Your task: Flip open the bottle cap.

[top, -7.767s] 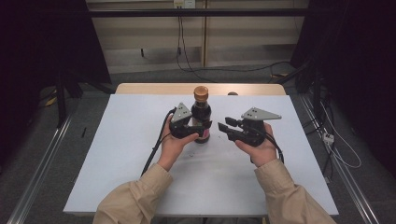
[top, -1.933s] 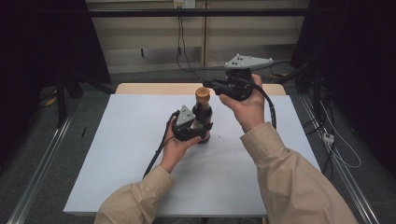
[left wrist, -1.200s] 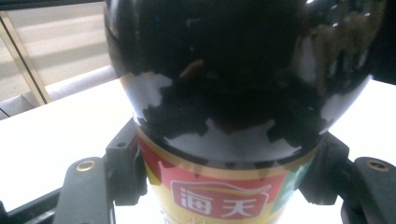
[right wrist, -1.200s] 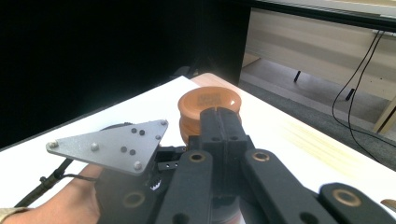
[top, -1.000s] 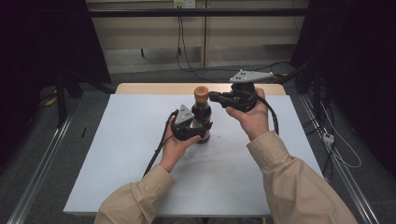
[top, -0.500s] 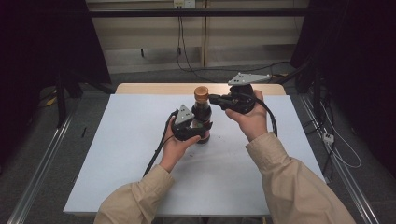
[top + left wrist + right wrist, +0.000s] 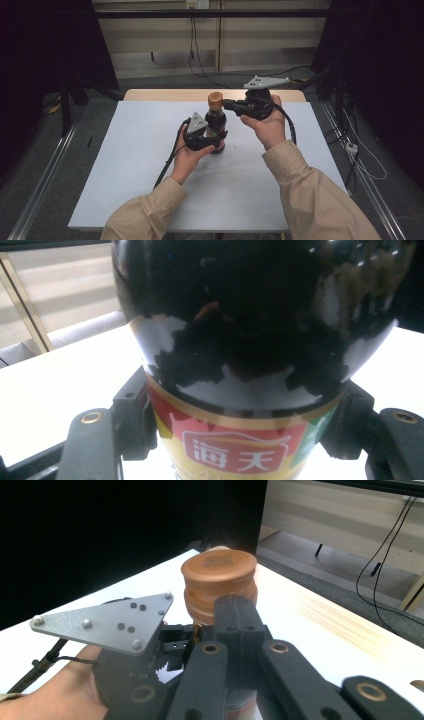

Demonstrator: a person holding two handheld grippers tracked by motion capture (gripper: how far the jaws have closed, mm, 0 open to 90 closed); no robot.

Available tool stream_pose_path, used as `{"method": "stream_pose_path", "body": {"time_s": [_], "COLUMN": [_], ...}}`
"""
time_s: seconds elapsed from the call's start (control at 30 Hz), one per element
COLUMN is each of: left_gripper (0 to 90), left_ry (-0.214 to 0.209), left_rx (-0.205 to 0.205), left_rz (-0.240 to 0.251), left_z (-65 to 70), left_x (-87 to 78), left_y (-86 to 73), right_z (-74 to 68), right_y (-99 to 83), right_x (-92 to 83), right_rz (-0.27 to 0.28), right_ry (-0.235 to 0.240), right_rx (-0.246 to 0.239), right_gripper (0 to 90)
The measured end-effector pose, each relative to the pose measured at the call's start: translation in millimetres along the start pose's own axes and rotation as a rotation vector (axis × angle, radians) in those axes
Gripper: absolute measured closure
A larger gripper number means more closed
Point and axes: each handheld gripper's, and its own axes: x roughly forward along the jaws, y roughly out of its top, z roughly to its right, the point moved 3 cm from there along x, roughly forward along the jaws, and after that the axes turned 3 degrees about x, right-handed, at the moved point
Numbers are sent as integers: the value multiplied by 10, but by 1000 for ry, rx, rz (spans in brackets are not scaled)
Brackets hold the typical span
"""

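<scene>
Dark curtains close off both sides of the high view, and at its centre a pale grey table (image 7: 125, 165) with a wooden far edge carries the work: a dark glass sauce bottle (image 7: 216, 120) stands upright just above the middle of the frame. The left gripper (image 7: 212, 143) is clamped around the bottle's lower body, at the top of the label; in the left gripper view the black jaws press on either side of the red and gold label (image 7: 235, 450), with the glossy shoulder bulging above them. The right gripper (image 7: 226, 104) reaches in level from the right of the high view, its jaws brought fully together, their tips at the neck just below the brown cap (image 7: 215, 98). In the right gripper view the clenched jaws point at the ribbed cap (image 7: 219, 582) from the lower centre and seem to touch its underside or side, though real contact cannot be told. Judging from this, the bracing is done: the bottle is steadied and upright. The cap looks seated and not lifted, so the opening itself remains, probably by pushing or prying at it with the closed tips, followed by removing the cap and setting it aside.
</scene>
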Motion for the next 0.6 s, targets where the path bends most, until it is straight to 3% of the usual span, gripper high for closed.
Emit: {"method": "stream_pose_path", "body": {"time_s": [0.6], "left_gripper": [306], "left_ry": [2], "left_rx": [-5], "left_rz": [3], "left_z": [-2], "left_x": [0], "left_y": [-4], "right_z": [-20], "right_y": [60], "right_x": [9], "right_rz": [0], "right_ry": [-2], "right_rx": [-9], "right_gripper": [900]}}
